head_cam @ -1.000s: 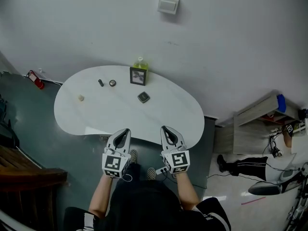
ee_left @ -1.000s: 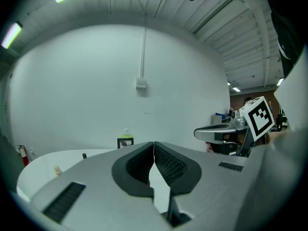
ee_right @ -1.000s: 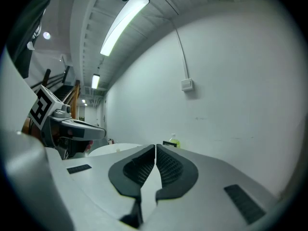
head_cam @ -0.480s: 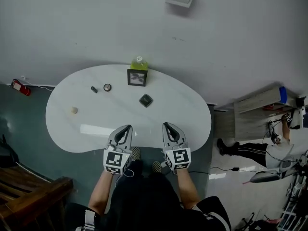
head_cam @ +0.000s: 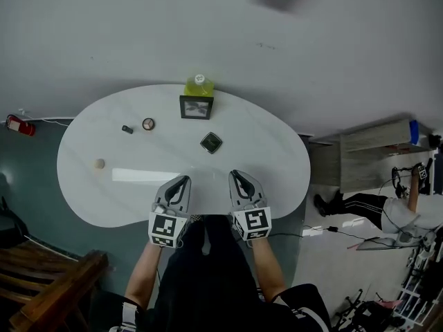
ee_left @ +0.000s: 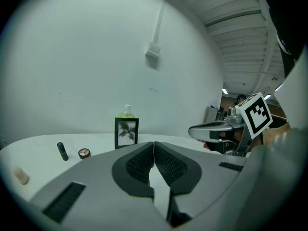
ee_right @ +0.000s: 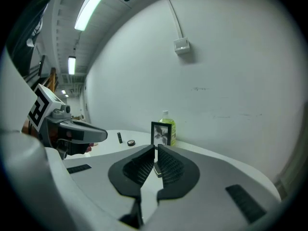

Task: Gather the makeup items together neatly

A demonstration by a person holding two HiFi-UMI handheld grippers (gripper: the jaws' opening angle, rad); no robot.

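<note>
Both pairs of jaws closed, nothing held: left gripper (head_cam: 181, 182) and right gripper (head_cam: 236, 177) sit over the near edge of the white table (head_cam: 277, 178), all makeup well ahead of the tips. Dark square compact (head_cam: 211, 142) lies nearest, ahead of the right gripper; round eyeshadow pot (head_cam: 148, 124), black tube (head_cam: 127, 129) and beige lump (head_cam: 100, 163) lie scattered to the left. The right gripper view shows the compact just past its tips; the left gripper view shows only the tube, pot and lump.

A white table (head_cam: 277, 178) carries a picture frame (head_cam: 196, 107) with a green bottle (head_cam: 199, 85) just behind it. In front of the frame lies a dark square compact (head_cam: 211, 142). To its left are a round compact (head_cam: 148, 124) and a lipstick (head_cam: 127, 129) — farther left, a small beige piece (head_cam: 100, 164). Well in front of it, left gripper (head_cam: 183, 180) and right gripper (head_cam: 234, 175) hang side by side.
</note>
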